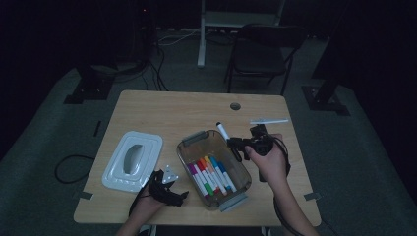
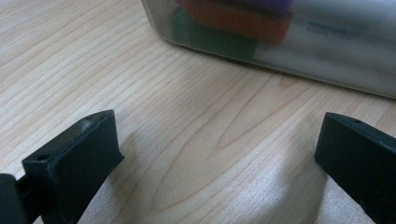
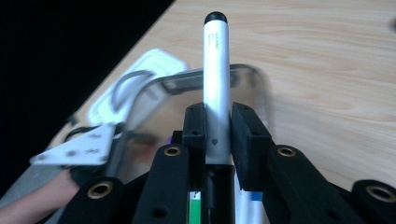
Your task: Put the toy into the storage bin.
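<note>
My right gripper is shut on a white marker with a black end, which sticks out past the jaws. In the high view that right gripper holds the marker above the far right corner of a clear plastic box. Several coloured markers lie side by side in the box. My left gripper rests low on the table at the box's near left corner, jaws wide apart. In the left gripper view the left gripper is open over bare wood, the box wall just ahead.
The box's white lid lies on the table to the left of the box. Another white marker lies near the far right edge. The wooden table has a round hole at the back. A chair stands behind it.
</note>
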`<state>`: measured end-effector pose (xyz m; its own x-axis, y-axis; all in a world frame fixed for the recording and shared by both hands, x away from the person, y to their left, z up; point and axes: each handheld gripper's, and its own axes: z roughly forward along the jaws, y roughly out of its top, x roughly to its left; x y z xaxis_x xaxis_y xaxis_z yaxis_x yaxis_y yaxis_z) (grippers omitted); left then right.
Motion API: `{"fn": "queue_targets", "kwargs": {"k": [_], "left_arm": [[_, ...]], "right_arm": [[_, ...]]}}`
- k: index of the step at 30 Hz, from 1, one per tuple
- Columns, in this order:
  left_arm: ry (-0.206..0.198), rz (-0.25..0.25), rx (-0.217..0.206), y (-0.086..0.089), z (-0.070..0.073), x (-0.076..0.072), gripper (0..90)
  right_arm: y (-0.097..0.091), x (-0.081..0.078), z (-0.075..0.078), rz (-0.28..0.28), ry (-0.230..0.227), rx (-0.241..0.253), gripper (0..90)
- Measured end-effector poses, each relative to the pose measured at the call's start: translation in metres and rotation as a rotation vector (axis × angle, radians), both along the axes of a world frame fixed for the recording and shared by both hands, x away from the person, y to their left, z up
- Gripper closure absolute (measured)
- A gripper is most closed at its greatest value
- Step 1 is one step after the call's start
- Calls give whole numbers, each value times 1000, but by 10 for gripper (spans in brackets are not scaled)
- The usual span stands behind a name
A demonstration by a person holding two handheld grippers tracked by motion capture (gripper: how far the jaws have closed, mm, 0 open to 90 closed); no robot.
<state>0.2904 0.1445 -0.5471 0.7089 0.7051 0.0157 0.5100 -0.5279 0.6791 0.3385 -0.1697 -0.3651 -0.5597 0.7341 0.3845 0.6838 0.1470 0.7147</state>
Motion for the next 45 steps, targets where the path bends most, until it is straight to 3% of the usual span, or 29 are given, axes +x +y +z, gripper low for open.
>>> {"fn": "queue_targets", "kwargs": {"k": [4, 10, 16, 23, 31, 39, 45], "left_arm": [[0, 0, 0, 0, 0, 0, 5], [0, 0, 0, 0, 0, 0, 5], [-1, 0, 1, 0, 0, 0, 5], [0, 1, -1, 0, 0, 0, 5], [0, -1, 1, 0, 0, 0, 5], [-1, 0, 1, 0, 0, 0, 5], [-1, 0, 0, 0, 0, 0, 5]], "right_arm": [[20, -8, -3, 75, 25, -17, 766], [51, -13, -20, 160, 76, -55, 766], [66, -11, -33, 194, 118, -82, 766], [94, -9, -56, 258, 196, -160, 766], [114, -1, -76, 312, 289, -253, 765], [120, 8, -84, 352, 369, -319, 738], [118, 12, -88, 357, 359, -301, 696]]}}
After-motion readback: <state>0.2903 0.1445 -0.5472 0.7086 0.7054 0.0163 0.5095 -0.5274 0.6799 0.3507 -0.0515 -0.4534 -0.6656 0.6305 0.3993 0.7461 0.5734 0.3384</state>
